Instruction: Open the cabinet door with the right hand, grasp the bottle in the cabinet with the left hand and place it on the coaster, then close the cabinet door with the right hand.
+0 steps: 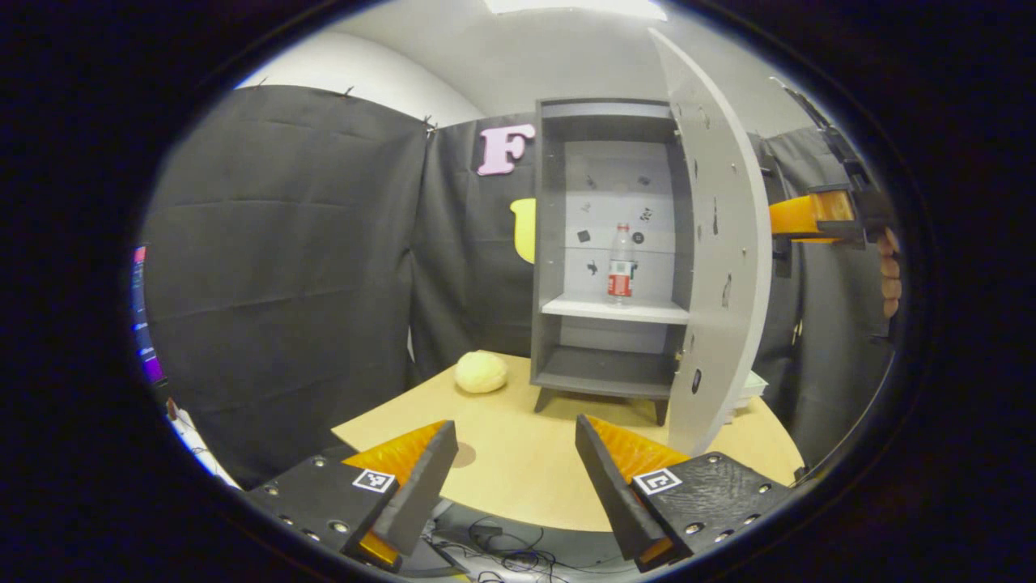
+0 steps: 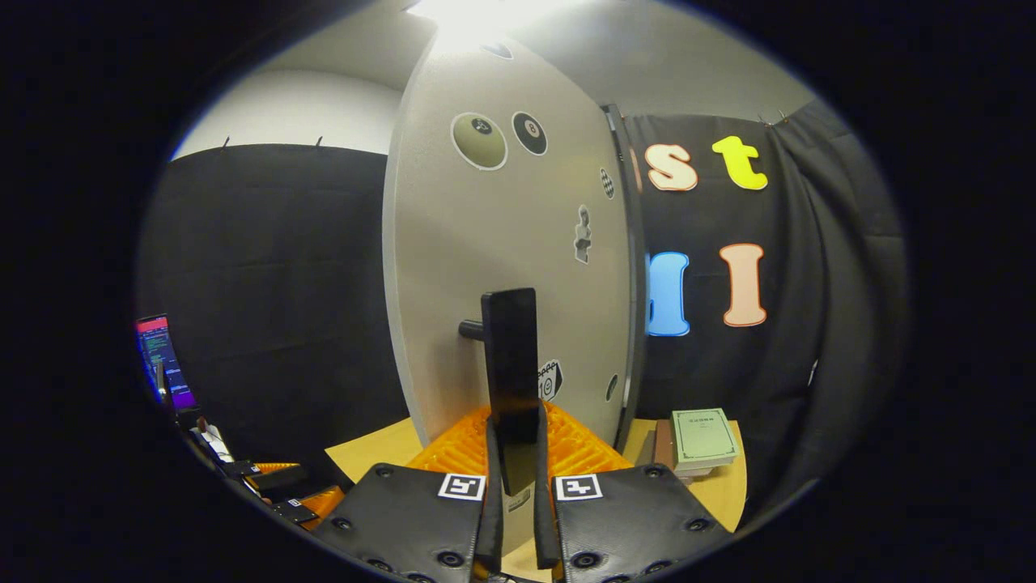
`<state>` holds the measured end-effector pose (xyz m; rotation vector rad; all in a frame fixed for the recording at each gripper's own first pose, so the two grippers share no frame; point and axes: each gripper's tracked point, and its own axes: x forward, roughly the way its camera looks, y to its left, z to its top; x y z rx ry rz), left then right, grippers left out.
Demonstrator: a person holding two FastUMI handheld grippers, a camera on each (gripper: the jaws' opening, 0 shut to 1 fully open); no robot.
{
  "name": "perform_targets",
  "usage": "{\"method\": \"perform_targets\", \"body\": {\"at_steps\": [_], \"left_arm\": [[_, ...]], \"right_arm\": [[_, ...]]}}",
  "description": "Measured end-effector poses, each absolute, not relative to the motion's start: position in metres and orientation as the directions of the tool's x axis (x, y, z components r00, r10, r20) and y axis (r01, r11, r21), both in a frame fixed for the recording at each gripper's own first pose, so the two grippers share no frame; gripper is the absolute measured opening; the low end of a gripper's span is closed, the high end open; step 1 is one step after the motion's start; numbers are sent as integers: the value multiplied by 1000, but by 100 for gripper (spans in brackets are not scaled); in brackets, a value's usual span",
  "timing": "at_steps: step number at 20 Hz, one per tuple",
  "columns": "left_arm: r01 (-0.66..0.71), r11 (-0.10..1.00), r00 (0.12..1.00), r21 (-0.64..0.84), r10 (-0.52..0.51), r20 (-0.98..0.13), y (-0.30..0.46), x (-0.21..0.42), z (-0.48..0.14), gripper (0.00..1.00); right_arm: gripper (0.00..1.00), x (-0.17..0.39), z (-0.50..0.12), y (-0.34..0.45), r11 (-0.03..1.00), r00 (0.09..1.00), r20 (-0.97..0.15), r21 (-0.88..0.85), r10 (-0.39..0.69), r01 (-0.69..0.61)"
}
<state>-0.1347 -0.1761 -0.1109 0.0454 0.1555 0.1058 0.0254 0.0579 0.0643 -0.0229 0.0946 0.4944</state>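
The grey cabinet [image 1: 550, 243] stands on the wooden table with its door [image 1: 716, 243] swung wide open. A clear bottle with a red label [image 1: 621, 263] stands upright on the white middle shelf. My left gripper [image 1: 515, 427] hovers open over the near table edge, well short of the cabinet, with nothing between its fingers. A small brown round coaster [image 1: 464, 455] lies on the table, partly hidden behind its left finger. My right gripper [image 2: 516, 421] is shut on the door's black vertical handle [image 2: 510, 348]; it also appears past the door's edge [image 1: 821, 217], held by a hand [image 1: 890, 275].
A pale yellow rounded lump [image 1: 481, 372] lies on the table left of the cabinet. A stack of books [image 2: 702, 437] rests on the table beyond the door. A lit screen [image 2: 162, 360] stands at the far left. Cables lie below the table's near edge.
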Motion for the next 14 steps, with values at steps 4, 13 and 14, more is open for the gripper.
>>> {"method": "perform_targets", "body": {"at_steps": [4,13,14], "left_arm": [[-7,1000,986,28,12,-165,-183,-98,-114,88],[206,979,958,0,-201,-204,-161,-18,-113,88],[218,976,956,-2,-215,-201,-154,-9,-111,91]], "right_arm": [[17,31,64,37,926,922,-102,-12,374,-377],[10,31,62,10,992,987,-102,42,122,-118],[10,28,62,5,995,991,-99,27,95,-93]]}}
